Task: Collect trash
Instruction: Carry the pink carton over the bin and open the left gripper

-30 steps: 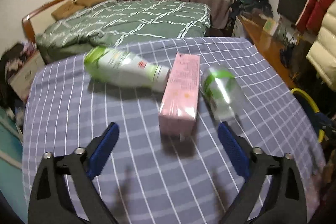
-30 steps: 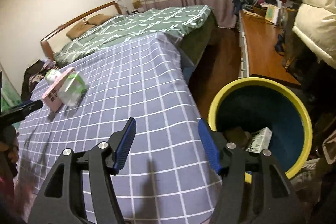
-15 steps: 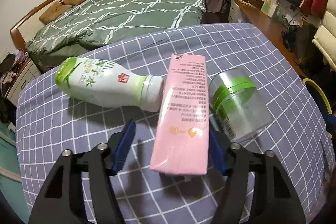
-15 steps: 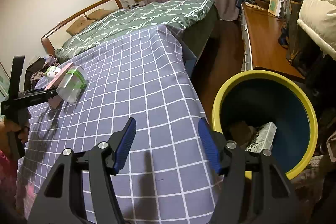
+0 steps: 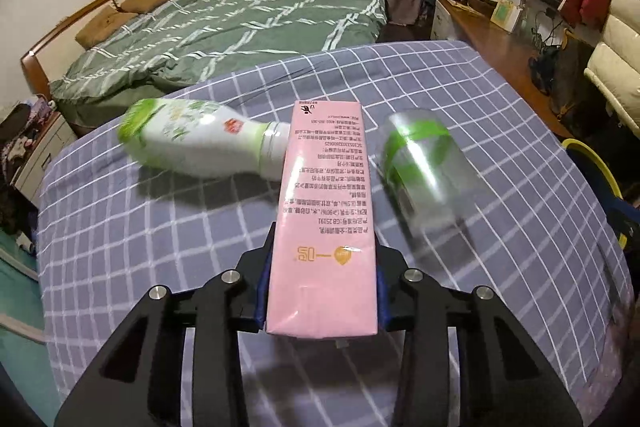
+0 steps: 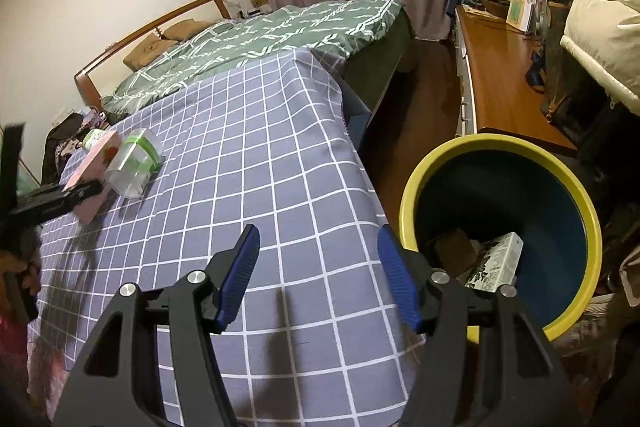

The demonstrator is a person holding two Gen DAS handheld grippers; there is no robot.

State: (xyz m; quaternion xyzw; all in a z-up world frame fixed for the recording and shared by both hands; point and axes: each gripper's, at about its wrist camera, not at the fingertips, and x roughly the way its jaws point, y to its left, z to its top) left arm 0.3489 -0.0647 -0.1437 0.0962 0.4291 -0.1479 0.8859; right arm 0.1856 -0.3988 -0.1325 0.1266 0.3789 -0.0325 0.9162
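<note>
A pink drink carton [image 5: 324, 211] lies lengthwise on the checked tablecloth [image 5: 160, 247], and my left gripper [image 5: 323, 283] is shut on its near end, blue pads pressed to both sides. A white-and-green bottle [image 5: 200, 143] lies on its side left of the carton, its neck against it. On the right, close to the carton, lies a clear jar [image 5: 424, 171] with a green band. In the right wrist view the same carton [image 6: 96, 163], jar [image 6: 134, 167] and left gripper [image 6: 86, 193] show at far left. My right gripper [image 6: 319, 239] stands open and empty over the table's near corner.
A yellow-rimmed blue bin [image 6: 500, 139] stands on the floor right of the table, holding a patterned carton [image 6: 496, 263] and brown scraps. A green-quilted bed [image 5: 240, 27] lies beyond the table. A wooden sideboard [image 6: 500, 79] runs along the right wall.
My left gripper moved forward over the pink carton and closed on its near end. The bottle and jar shifted slightly and look blurred. The right gripper stayed put and open.
</note>
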